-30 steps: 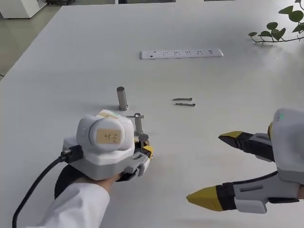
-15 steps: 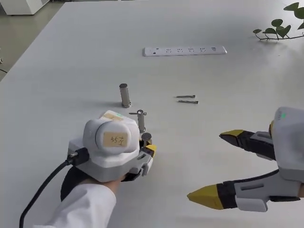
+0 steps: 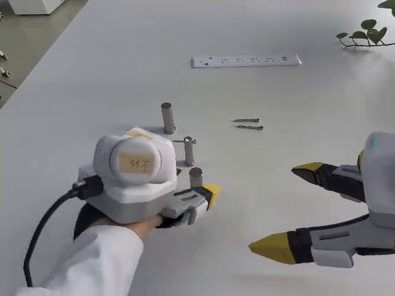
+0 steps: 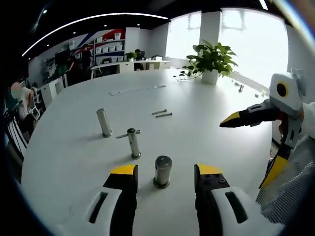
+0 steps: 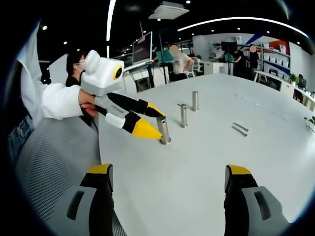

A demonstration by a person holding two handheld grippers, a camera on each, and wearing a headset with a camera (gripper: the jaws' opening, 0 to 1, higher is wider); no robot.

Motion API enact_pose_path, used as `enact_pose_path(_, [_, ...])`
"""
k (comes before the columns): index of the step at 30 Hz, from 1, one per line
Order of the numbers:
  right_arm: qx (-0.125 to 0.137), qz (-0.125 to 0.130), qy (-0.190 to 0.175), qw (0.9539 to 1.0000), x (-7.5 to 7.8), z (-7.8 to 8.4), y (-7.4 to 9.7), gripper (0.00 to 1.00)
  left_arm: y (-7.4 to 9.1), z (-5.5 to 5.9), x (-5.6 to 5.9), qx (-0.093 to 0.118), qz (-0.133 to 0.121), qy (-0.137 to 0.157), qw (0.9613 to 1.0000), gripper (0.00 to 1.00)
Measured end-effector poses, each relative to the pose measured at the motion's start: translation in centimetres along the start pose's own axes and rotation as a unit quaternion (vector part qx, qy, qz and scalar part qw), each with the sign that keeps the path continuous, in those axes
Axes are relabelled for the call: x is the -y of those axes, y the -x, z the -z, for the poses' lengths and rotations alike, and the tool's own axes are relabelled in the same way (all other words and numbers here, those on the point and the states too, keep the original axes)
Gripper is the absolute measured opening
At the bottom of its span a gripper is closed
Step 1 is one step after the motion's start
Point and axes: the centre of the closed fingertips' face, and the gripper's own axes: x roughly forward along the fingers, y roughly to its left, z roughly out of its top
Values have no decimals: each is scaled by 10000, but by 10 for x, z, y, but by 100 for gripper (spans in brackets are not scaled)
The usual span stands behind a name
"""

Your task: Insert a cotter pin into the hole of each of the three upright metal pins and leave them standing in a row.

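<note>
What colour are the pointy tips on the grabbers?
Yellow. It shows best in the head view, on the fingertips of the right gripper.

An open-plan office: big white meeting table (image 3: 123,61), power strip (image 3: 245,60), potted plant (image 4: 211,60), monitor (image 5: 142,47), ceiling strip lights (image 5: 231,21).

- The left gripper (image 4: 166,170) is lying low and nearly level over the bench, its yellow-tipped jaws parted by a modest gap and pointing away from the person.
- The left hand (image 3: 141,227) is gripping it from underneath, it seems, being mostly hidden; a white sleeve (image 3: 99,266) is covering the forearm.
- The right gripper (image 3: 274,208) is hovering off to the right, jaws spread wide and aiming leftward towards the other gripper.
</note>
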Motion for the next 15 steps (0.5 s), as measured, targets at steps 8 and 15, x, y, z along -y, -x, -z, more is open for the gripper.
enact_pose_path(8, [-140,16,97,9999,3,5,4,92,34,-9,5,0,842,-391,9957,68])
enact_pose_path(15, [-120,80,61,9999,10,1,11,92,49,-1,4,-23,1414,-506,9887,96])
